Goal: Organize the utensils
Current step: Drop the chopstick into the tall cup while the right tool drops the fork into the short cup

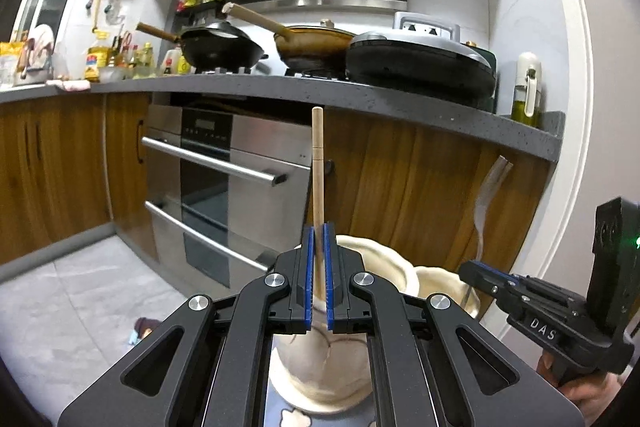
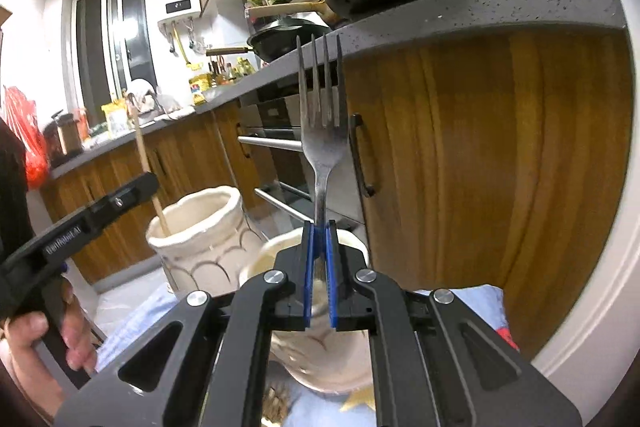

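Two pans [image 1: 224,45] on the grey countertop [image 1: 360,95].

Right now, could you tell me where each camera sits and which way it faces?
Left wrist: on the left gripper, facing the oven; chopstick clamped above a cream jar; right gripper at right.
Right wrist: on the right gripper, facing the cabinets; fork clamped; person's hand at left.
Shared: both jars, oven, worktop.

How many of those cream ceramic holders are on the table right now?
2. One cream holder sits under the left gripper, which grips a wooden chopstick. The other holder sits under the right gripper, which grips a fork. The grippers may hide more.
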Demonstrator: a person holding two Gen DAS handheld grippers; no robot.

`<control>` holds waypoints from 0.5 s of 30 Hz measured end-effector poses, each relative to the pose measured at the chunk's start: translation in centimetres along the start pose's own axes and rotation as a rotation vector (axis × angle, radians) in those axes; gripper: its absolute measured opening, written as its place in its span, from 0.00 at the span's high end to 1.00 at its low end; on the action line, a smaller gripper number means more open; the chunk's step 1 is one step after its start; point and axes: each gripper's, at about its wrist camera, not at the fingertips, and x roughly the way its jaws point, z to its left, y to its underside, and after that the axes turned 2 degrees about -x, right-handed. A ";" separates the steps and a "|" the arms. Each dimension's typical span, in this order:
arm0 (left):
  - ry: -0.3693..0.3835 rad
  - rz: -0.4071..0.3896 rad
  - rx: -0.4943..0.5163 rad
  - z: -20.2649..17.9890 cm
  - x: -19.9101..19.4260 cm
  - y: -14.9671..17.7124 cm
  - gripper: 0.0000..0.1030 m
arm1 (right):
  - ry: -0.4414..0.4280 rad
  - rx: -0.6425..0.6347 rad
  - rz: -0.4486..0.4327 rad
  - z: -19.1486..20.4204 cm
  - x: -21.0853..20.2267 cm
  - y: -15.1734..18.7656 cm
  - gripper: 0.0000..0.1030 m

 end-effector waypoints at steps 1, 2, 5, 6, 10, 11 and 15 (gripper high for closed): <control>0.002 0.008 -0.003 0.1 0.0 0.1 0.95 | 0.007 -0.002 0.005 0.0 -0.1 0.2 0.95; 0.001 0.015 0.000 0.0 0.0 0.2 0.95 | 0.016 -0.005 0.013 -0.1 -0.1 0.3 0.95; -0.016 0.020 0.026 -0.3 -0.1 0.5 0.95 | 0.026 -0.013 0.029 -0.2 0.1 0.5 0.95; -0.019 0.019 0.033 -0.4 -0.2 0.5 0.95 | 0.025 -0.008 0.030 -0.2 0.1 0.6 0.95; -0.024 0.018 0.041 -0.5 -0.2 0.5 0.95 | 0.023 -0.008 0.029 -0.3 0.2 0.5 0.95; -0.022 0.019 0.035 -0.5 -0.3 0.6 0.95 | 0.025 -0.007 0.033 -0.3 0.3 0.5 0.95; -0.034 0.025 0.024 -0.3 -0.4 0.7 0.94 | 0.026 0.003 0.043 -0.6 0.5 0.4 0.95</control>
